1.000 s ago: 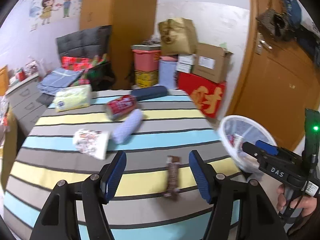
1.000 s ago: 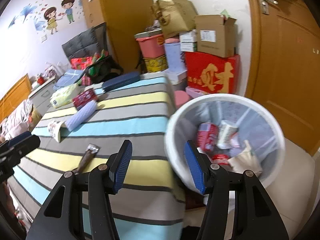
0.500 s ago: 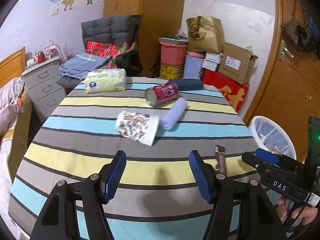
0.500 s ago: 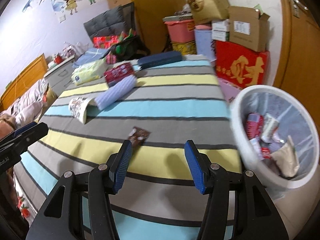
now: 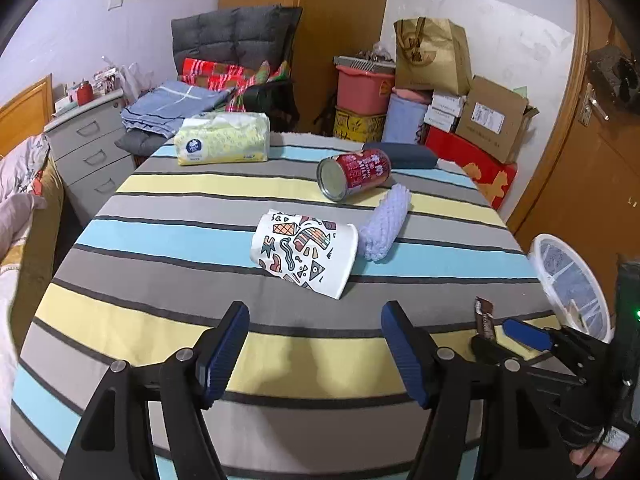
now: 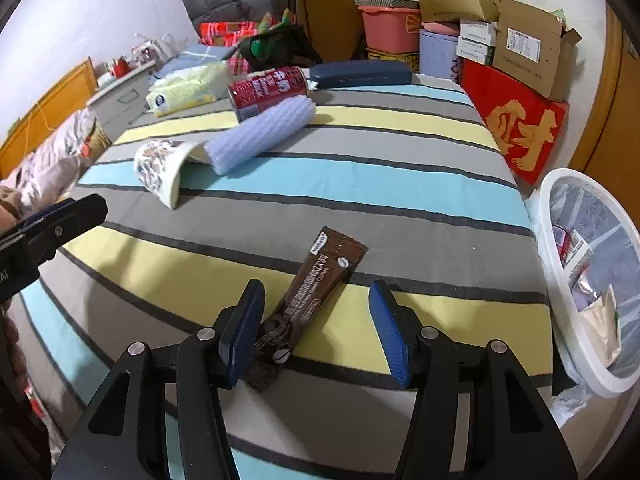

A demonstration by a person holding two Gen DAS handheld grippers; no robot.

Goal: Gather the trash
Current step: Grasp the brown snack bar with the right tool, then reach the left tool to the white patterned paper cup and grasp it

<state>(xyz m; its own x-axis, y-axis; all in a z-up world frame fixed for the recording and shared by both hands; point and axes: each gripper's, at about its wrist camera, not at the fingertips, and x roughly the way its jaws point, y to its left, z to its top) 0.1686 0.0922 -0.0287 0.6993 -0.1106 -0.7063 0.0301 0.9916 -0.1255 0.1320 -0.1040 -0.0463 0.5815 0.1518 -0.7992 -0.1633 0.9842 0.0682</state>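
Right gripper (image 6: 316, 328): my jaws are closing, with the brown wrapper (image 6: 310, 300) lying between the pads. The left pad sits just beside the wrapper's lower end; I cannot tell if it touches. The right pad stands clear of it. No grip on it.
Left gripper (image 5: 314, 350): my jaws are opening, nothing between them; only striped tablecloth (image 5: 160, 240) shows below the pads.
Brown wrapper: flat on the yellow stripe near the table's front right edge, long axis slanted, upper end over the grey stripe. In the left wrist view it shows as a thin dark strip (image 5: 484, 322) next to my right gripper's tip (image 5: 516, 338).
Paper cup (image 5: 306, 252): on its side mid-table, patterned, open rim towards the front right, across the blue and grey stripes, ahead of my left gripper.
White foam sleeve (image 5: 386, 224): lying against the cup's rim side, running back towards the can.
Red can (image 5: 354, 172): on its side behind the sleeve, base facing the left camera.
Tissue pack (image 5: 222, 142): yellow, far left of the table.
Dark blue case (image 5: 402, 154): far edge, behind the can.
Waste basket (image 6: 560, 280): white, lined with clear plastic, on the floor just beside the table's right edge; packets already inside.
Background: cardboard boxes (image 5: 492, 118) stacked against the wall.
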